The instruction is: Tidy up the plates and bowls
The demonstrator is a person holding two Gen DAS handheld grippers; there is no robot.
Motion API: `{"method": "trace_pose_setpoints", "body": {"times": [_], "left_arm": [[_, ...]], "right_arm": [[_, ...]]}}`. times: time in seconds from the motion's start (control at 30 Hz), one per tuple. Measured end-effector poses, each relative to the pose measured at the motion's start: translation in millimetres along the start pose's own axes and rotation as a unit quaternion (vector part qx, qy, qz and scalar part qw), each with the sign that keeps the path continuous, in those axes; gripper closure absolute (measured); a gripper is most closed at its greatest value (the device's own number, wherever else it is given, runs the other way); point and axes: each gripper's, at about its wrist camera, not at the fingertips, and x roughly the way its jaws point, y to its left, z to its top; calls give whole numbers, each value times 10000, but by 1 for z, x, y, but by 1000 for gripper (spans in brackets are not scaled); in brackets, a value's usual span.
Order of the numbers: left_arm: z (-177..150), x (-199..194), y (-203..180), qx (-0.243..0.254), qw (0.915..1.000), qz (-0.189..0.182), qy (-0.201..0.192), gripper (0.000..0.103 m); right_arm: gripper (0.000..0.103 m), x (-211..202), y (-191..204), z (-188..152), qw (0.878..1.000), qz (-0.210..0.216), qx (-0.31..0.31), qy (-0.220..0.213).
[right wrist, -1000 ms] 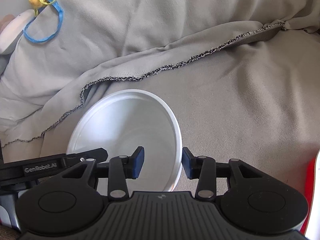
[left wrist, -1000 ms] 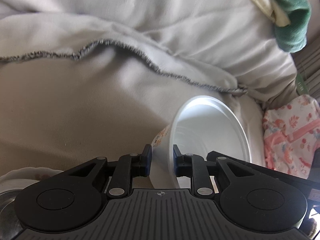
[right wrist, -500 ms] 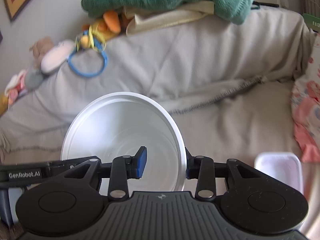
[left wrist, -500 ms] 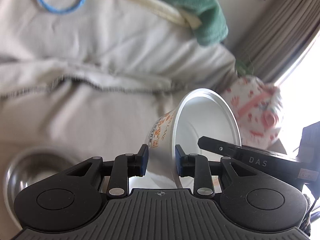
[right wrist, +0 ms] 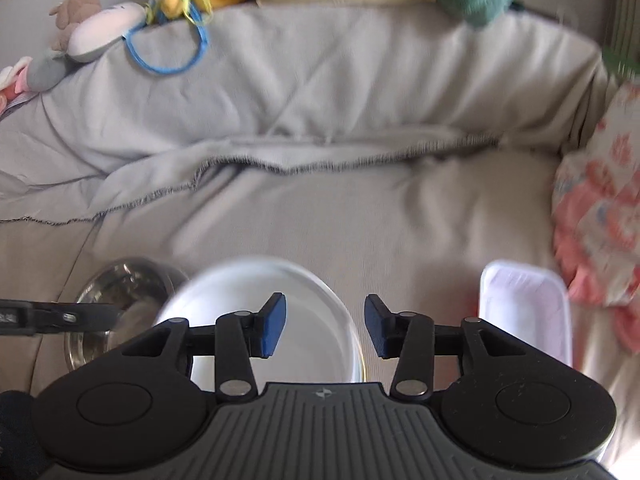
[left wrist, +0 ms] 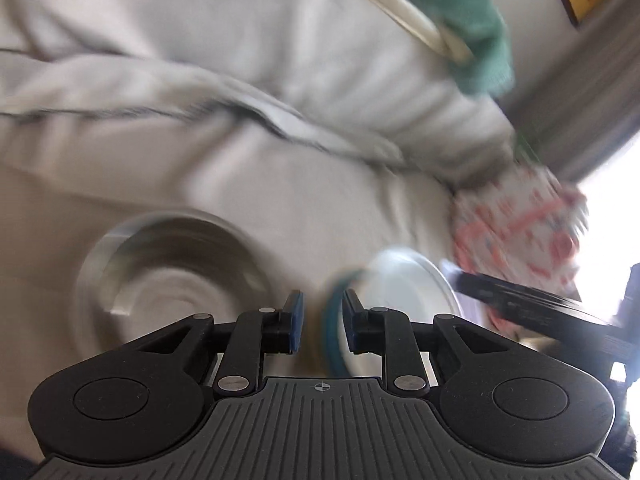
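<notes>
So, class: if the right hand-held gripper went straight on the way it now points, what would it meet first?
Probably the white bowl lying just beyond the open right hand-held gripper; past it is the grey sofa cover. Blur leaves depth unclear.

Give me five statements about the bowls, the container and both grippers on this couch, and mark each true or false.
1. The right gripper is open. True.
2. The white bowl is clamped in the right gripper. False: its jaws stand apart, with only the bowl's rim between them.
3. A metal bowl sits left of the white bowl. True.
4. The white container is stacked inside the metal bowl. False: it sits apart, far to the right.
5. The left gripper is shut tight. False: a gap remains.
</notes>
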Motion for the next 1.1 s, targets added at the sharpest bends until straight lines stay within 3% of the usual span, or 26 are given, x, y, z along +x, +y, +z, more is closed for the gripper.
{"method": "trace_pose_setpoints", "body": {"times": [0.07,0.13,0.2,0.33,0.47,0.77,0.9,1.1], "left_arm": [[1,-13,22,-99,9973,648,-324,79],[-2,-15,42,-205,9883,1445,-453,79],[-6,-10,61,-280,9837,1742,-347,79],[-12,4,85,-282,9821,1863,-46,76],[-17,12,104,-568,9865,1532,89,72],[-26,31,107,-628,9903,1191,330,74],[-24,31,106,-529,9916,1144,296,74],[-15,33,108,-416,9870,1546,121,74]], "right_arm": [[54,-5,14,10,9998,64,-165,-84],[46,-3,37,21,9990,295,-328,-30],[43,11,65,30,9967,591,-499,252],[43,59,121,40,9898,590,-853,979],[43,101,163,39,9815,234,-1329,1357],[40,177,184,26,9604,153,-1230,2494],[35,184,186,22,9599,107,-1181,2540],[35,181,172,25,9646,406,-797,2479]]}}
